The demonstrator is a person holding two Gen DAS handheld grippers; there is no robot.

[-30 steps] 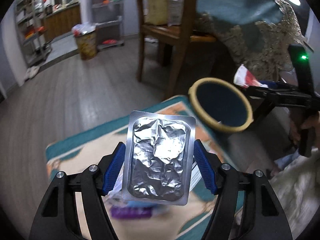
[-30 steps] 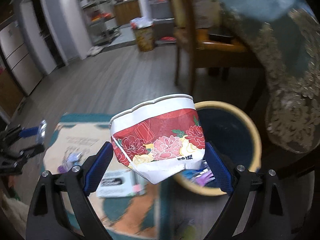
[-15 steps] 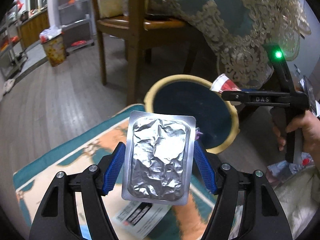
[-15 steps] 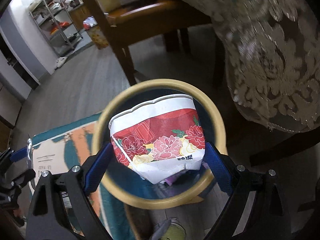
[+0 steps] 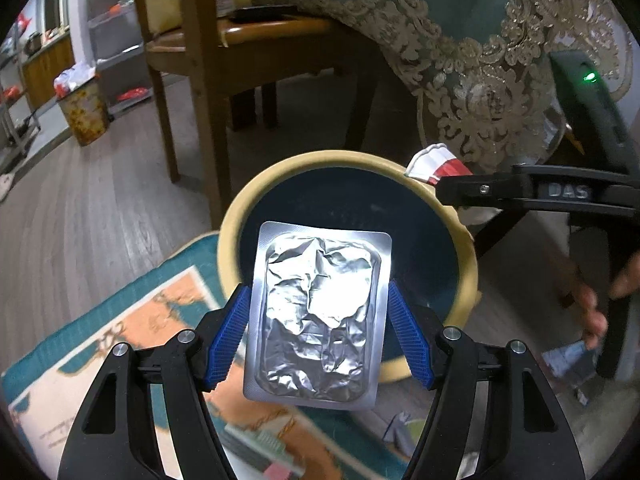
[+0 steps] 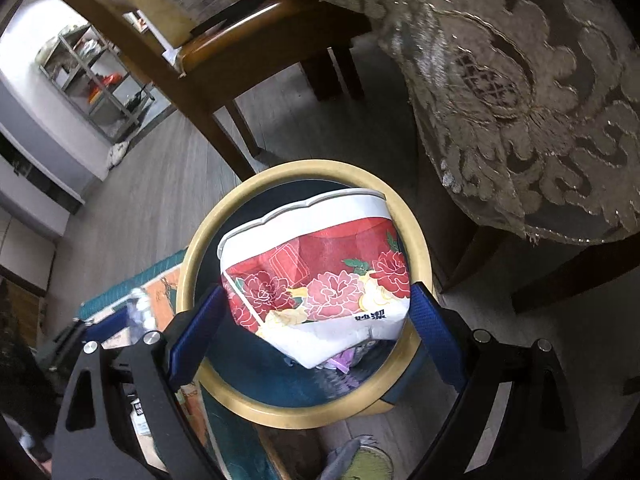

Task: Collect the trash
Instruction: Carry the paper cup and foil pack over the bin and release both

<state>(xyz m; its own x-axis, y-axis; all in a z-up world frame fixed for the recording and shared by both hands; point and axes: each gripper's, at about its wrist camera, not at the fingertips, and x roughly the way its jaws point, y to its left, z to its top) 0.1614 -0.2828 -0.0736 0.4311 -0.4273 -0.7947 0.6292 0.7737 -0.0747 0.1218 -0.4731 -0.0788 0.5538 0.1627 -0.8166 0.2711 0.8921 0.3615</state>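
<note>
Here the left gripper [image 5: 320,332] is tipped forward and down toward the floor, its blue-padded fingers [image 5: 226,336] closed against the long edges of a silver foil blister pack [image 5: 318,316], which stands upright between them with its crinkled foil face toward the camera. The top of the pack overlaps the near rim of a round trash bin [image 5: 248,204] with a yellow rim and a dark blue inside, standing on the grey wood floor at the edge of a teal and orange rug [image 5: 120,328]. The right gripper [image 6: 316,312] points steeply downward from above the same bin [image 6: 188,264], so that the yellow rim rings almost the whole of what it carries: a crushed paper cup [image 6: 316,276], white with red peonies, pinched between the blue fingers [image 6: 432,332] with its open mouth turned away from the camera. Under the cup, some purple and pale scraps [image 6: 344,360] lie in the bottom of the bin. From the left wrist view the right gripper [image 5: 430,178] comes in level from the right side, the cup's red and white edge [image 5: 434,164] poking out at the far right rim of the bin, and the person's right hand [image 5: 592,304] shows blurred on the handle below. A wooden chair [image 5: 208,64] and a table draped in a teal and gold lace cloth [image 5: 480,48] stand just behind the bin.
</note>
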